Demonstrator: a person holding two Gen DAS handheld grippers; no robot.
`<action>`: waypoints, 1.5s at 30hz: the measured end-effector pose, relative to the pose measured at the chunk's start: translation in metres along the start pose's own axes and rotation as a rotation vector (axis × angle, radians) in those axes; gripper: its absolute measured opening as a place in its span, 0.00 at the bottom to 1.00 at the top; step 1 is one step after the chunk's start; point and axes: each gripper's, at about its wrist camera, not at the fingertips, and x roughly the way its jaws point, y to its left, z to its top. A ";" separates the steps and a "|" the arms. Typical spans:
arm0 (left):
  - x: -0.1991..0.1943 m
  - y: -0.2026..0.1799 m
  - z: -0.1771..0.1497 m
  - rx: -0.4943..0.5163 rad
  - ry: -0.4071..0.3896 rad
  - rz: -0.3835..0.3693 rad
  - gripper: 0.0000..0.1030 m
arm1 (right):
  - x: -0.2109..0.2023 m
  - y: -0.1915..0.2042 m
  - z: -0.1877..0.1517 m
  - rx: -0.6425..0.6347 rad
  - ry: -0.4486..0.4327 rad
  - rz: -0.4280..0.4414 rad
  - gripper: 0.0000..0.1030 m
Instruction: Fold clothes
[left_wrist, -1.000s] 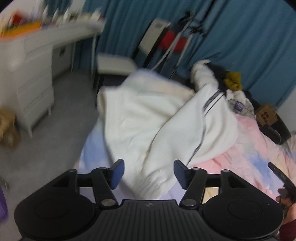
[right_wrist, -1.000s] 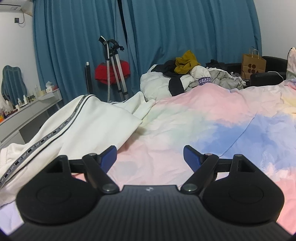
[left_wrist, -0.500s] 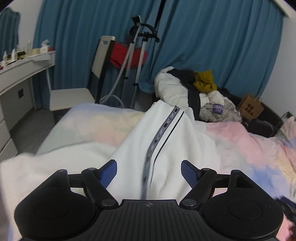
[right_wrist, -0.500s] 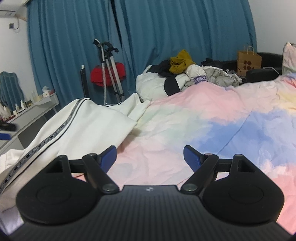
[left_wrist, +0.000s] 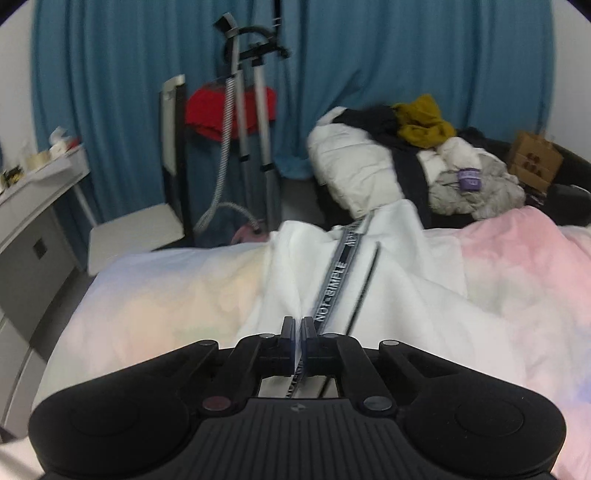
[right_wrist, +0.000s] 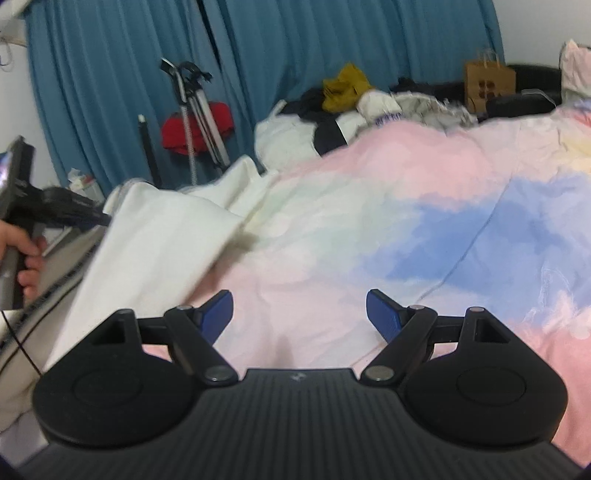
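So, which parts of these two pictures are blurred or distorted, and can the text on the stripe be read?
Left wrist view: the white garment is motion-blurred, yet "NOT SIMPLE" reads on its stripe; the fisheye bends the blue curtains at the edges. Right wrist view: the clothes pile and the paper bag are smeared; the right gripper stays sharp.

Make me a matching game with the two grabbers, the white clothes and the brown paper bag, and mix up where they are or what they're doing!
Things:
1. left gripper
2. right gripper
3. white garment
4. brown paper bag

States or places:
A. spread on the pastel bedcover
B. open, holding nothing
C. far end, behind the clothes pile
D. shut on white fabric

Pairs: 1-D, 2-B, 3-A, 4-C
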 end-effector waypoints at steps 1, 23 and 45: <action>-0.007 -0.004 -0.001 0.025 -0.013 -0.026 0.03 | 0.006 -0.002 -0.001 0.010 0.014 -0.001 0.78; -0.177 -0.137 -0.202 0.222 0.067 -0.692 0.02 | -0.019 -0.017 0.015 0.084 -0.062 -0.023 0.78; 0.083 -0.136 0.014 -0.199 0.149 -0.060 0.40 | -0.009 -0.039 0.019 0.135 -0.042 -0.057 0.78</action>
